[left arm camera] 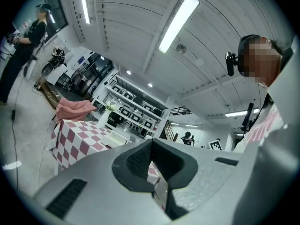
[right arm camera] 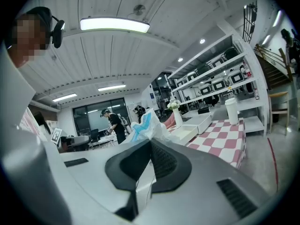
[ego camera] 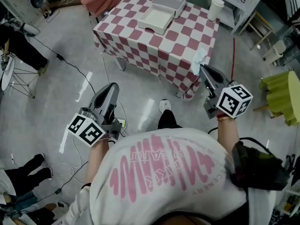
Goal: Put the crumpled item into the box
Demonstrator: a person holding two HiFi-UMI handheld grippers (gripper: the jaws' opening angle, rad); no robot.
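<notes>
Grey floor with cables, and on it bench (ego camera: 154, 46) under red-and-white checked cloth. Crumpled item (ego camera: 199, 59), white with light blue streak, thin and wrinkled, pinched at tip of right claw (ego camera: 202, 69), just by near right corner of bench, off its top. Left claw (ego camera: 114, 86) closed, jaws together on nothing, well apart from bench. On far part of bench: box (ego camera: 157, 20), white, shallow, showing bare bottom; behind, touching it, grey tray (ego camera: 169, 3), also bare inside. White cup (ego camera: 215, 8) near far right edge.
</notes>
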